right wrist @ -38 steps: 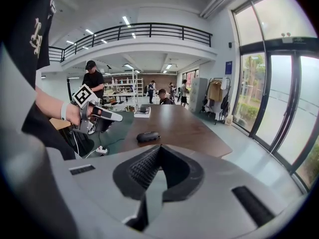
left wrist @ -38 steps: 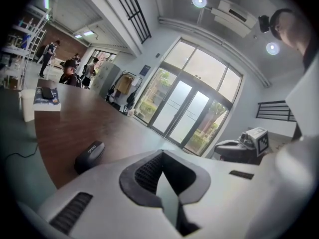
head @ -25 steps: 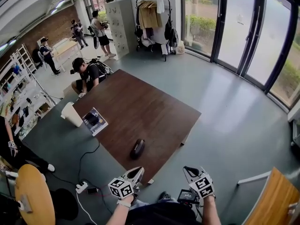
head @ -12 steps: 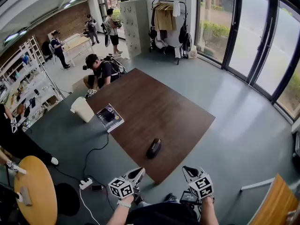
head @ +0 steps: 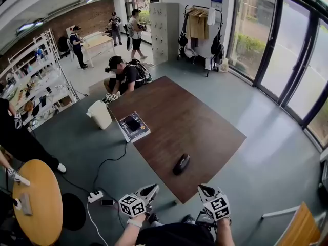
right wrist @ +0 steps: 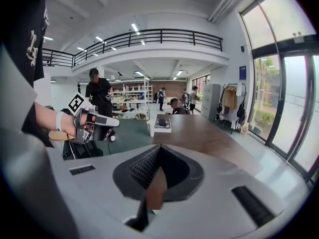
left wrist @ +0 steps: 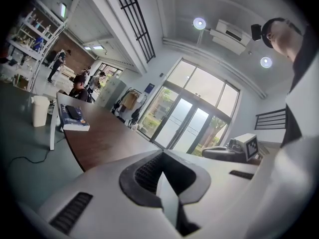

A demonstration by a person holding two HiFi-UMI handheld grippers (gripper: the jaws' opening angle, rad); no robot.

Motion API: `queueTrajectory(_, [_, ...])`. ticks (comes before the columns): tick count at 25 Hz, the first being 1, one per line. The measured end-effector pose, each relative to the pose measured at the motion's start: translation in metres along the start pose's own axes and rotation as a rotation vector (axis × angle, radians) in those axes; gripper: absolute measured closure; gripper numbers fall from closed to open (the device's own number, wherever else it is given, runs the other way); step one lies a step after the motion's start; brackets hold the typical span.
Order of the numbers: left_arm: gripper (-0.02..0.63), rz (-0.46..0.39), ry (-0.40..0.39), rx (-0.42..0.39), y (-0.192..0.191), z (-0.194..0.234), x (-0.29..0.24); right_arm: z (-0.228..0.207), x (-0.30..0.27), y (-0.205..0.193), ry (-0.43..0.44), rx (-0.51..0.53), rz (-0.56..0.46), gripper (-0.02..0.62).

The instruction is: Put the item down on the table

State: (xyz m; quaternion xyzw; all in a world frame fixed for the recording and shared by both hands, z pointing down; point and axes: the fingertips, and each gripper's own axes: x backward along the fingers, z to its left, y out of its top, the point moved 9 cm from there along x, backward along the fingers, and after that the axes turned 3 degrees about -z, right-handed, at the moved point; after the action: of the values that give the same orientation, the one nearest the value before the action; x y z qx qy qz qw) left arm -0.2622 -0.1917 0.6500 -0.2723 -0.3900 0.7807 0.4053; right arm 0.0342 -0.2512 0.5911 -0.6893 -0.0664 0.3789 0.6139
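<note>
Head view, table (head: 205,111): dark brown and rectangular, it stands on the grey floor (head: 266,152) in front of the person.
Head view, item (head: 181,164): a dark oval case; it lies flat on the table close to the near edge, alone, and well apart from both tongs.
Head view, book (head: 134,132): it lies at the left edge of the table, with a small black object (head: 132,123) on its cover.
Head view, white bin (head: 100,115): on the floor just beside the table, left of the book.
Head view, crouching person (head: 124,76): at the far left corner of the table.
Head view, left gripper (head: 151,187): low in the picture, before the near corner of the table and pointing toward it.
Head view, right gripper (head: 203,188): near the left gripper, to its right, over the floor beside the same corner.
Left gripper view, jaws: pressed together at their tips, with nothing between them.
Left gripper view, surroundings: the table runs away at the left with the book on it and the white bin beyond; the right gripper shows at the right.
Right gripper view, jaws: also closed tip to tip, and they hold nothing.
Right gripper view, surroundings: the table lies ahead with the book at its far end; the left gripper shows at the left.
</note>
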Motion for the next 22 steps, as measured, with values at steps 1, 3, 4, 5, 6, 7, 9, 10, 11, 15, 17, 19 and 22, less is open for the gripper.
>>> queueTrajectory(1, [0.6,0.001,0.004,0.001,0.0,0.004,0.005,0.004,-0.003,0.002,0.0,0.003,-0.004,0.606])
queueTrajectory(3, [0.6,0.002,0.012,0.001,0.001,0.01,0.012,0.009,-0.007,0.006,-0.001,0.009,-0.01,0.606])
queueTrajectory(4, [0.6,0.001,0.016,0.002,0.002,0.012,0.014,0.011,-0.008,0.007,-0.002,0.012,-0.011,0.606])
queueTrajectory(5, [0.6,-0.001,0.023,0.001,0.002,0.013,0.017,0.012,-0.009,0.008,-0.004,0.014,-0.012,0.606])
queueTrajectory(6, [0.6,-0.002,0.034,-0.002,0.003,0.015,0.019,0.013,-0.011,0.008,-0.004,0.016,-0.012,0.606])
queueTrajectory(7, [0.6,-0.002,0.049,-0.005,0.004,0.017,0.021,0.014,-0.012,0.009,-0.004,0.017,-0.013,0.606])
queueTrajectory(9, [0.6,-0.002,0.073,0.0,0.005,0.021,0.026,0.016,-0.014,0.011,-0.003,0.018,-0.013,0.606])
queueTrajectory(10, [0.6,-0.004,0.08,0.007,0.006,0.022,0.028,0.017,-0.014,0.013,-0.005,0.017,-0.015,0.607])
queueTrajectory(11, [0.6,-0.005,0.084,0.012,0.006,0.023,0.029,0.017,-0.015,0.014,-0.008,0.014,-0.02,0.607])
queueTrajectory(15, [0.6,-0.006,0.092,0.017,0.005,0.025,0.03,0.013,-0.017,0.015,-0.014,-0.005,-0.034,0.606])
queueTrajectory(17, [0.6,-0.007,0.093,0.016,0.004,0.026,0.03,0.013,-0.018,0.015,-0.013,-0.004,-0.033,0.607])
queueTrajectory(19, [0.6,-0.008,0.094,0.015,0.005,0.024,0.029,0.012,-0.016,0.015,-0.01,-0.003,-0.035,0.607])
queueTrajectory(22, [0.6,-0.01,0.098,0.016,0.008,0.022,0.027,0.008,-0.015,0.017,-0.008,-0.002,-0.035,0.607])
